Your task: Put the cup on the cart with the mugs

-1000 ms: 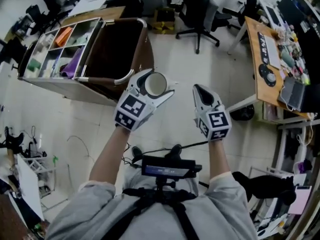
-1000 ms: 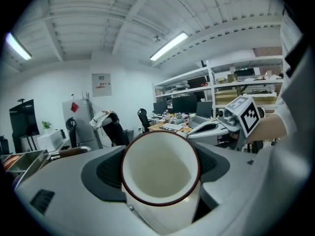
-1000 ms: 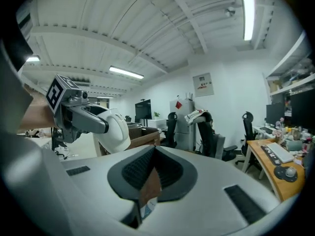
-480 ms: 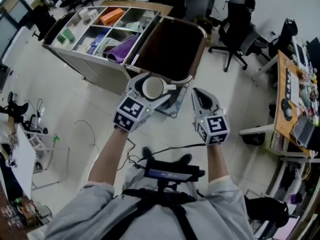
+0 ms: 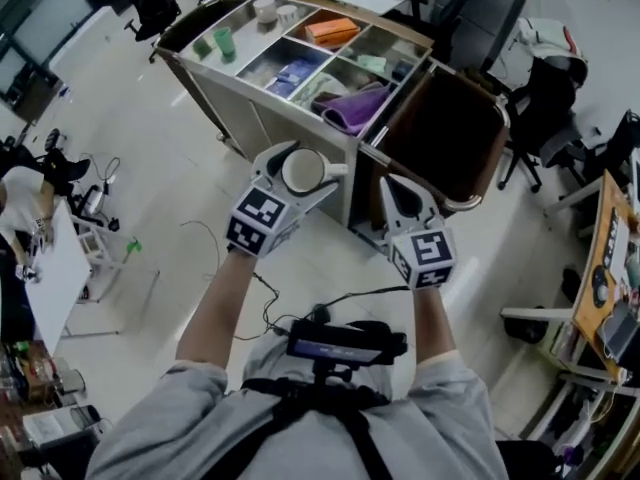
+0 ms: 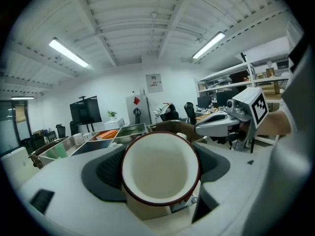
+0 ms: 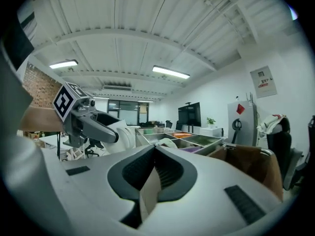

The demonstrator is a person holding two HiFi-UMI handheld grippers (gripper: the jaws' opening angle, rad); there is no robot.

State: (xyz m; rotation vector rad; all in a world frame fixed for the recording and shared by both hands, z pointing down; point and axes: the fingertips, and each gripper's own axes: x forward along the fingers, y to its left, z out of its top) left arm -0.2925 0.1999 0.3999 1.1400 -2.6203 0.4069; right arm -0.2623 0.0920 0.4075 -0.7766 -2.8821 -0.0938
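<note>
My left gripper (image 5: 312,160) is shut on a cream cup (image 5: 304,171) with a dark red rim, held mouth up above the floor just in front of the cart (image 5: 250,98). In the left gripper view the cup (image 6: 160,168) fills the space between the jaws, which press on its sides. Two pale mugs (image 5: 272,10) and a green cup (image 5: 222,40) stand in the cart's far left compartments. My right gripper (image 5: 396,182) hovers to the right of the cup, jaws together with nothing in them; they also meet in the right gripper view (image 7: 155,154).
The cart's other compartments hold an orange item (image 5: 333,30) and a purple cloth (image 5: 358,108); a brown bin (image 5: 445,138) forms its right end. Cables (image 5: 200,238) lie on the floor. An office chair (image 5: 545,98) and a desk (image 5: 605,288) stand at the right, a white table (image 5: 60,278) at the left.
The cart has swung from the upper left into the upper middle of the head view and shows more of its compartments. Both grippers keep their pose, the cup still held.
</note>
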